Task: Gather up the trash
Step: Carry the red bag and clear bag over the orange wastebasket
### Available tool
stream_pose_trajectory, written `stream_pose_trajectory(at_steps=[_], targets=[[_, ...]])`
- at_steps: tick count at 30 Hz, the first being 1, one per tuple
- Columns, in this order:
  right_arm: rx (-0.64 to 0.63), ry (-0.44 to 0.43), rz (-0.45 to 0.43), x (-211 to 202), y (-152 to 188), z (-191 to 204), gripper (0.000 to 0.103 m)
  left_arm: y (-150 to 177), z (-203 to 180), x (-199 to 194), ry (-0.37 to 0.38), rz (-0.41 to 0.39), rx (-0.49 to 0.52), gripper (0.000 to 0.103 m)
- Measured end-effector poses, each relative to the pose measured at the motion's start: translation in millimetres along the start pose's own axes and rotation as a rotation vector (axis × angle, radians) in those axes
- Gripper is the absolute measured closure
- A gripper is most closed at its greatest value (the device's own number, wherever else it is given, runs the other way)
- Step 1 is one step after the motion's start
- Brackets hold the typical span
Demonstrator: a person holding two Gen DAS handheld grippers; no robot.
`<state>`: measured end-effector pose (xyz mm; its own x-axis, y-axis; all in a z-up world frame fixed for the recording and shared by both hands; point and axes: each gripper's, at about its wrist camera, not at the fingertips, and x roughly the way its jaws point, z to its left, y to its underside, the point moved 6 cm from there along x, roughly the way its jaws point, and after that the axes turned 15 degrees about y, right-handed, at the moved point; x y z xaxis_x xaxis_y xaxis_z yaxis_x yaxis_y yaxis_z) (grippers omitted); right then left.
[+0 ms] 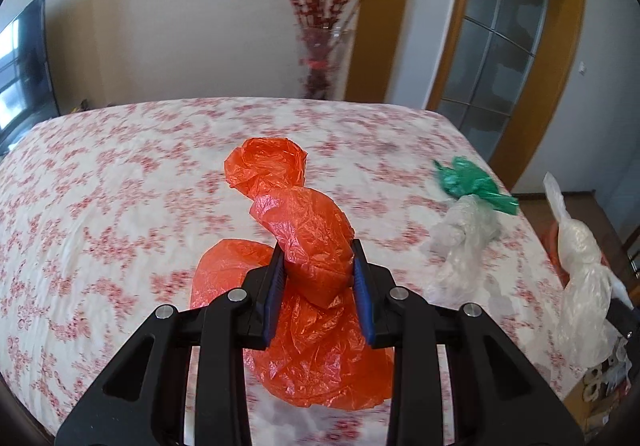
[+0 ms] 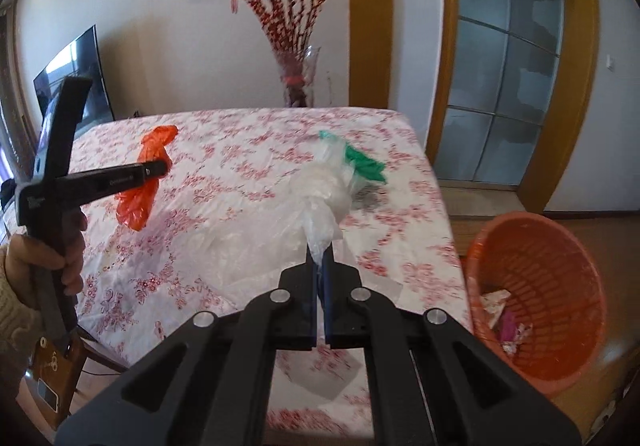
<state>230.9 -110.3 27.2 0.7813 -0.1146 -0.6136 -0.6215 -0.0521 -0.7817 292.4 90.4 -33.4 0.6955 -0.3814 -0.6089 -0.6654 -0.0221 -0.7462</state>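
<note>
My left gripper is shut on a crumpled orange plastic bag and holds it above the floral table; it also shows in the right wrist view with the orange bag hanging from it. My right gripper is shut on a clear white plastic bag, seen at the right edge of the left wrist view. Another clear bag with a green plastic bag lies on the table's right side; the green bag shows behind the held bag.
An orange mesh trash basket with some scraps inside stands on the floor right of the table. A vase of red branches stands behind the table. A TV is at the left. A glass door is at the right.
</note>
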Motion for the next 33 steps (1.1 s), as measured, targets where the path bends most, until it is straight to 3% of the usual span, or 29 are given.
stream_pose_trajectory(at_steps=[33], targets=[[0.287, 0.308, -0.034, -18.1, 31.9, -185.9, 0.099, 19.0, -223.1, 48.9, 0.325, 0.094, 0.259, 0.072]])
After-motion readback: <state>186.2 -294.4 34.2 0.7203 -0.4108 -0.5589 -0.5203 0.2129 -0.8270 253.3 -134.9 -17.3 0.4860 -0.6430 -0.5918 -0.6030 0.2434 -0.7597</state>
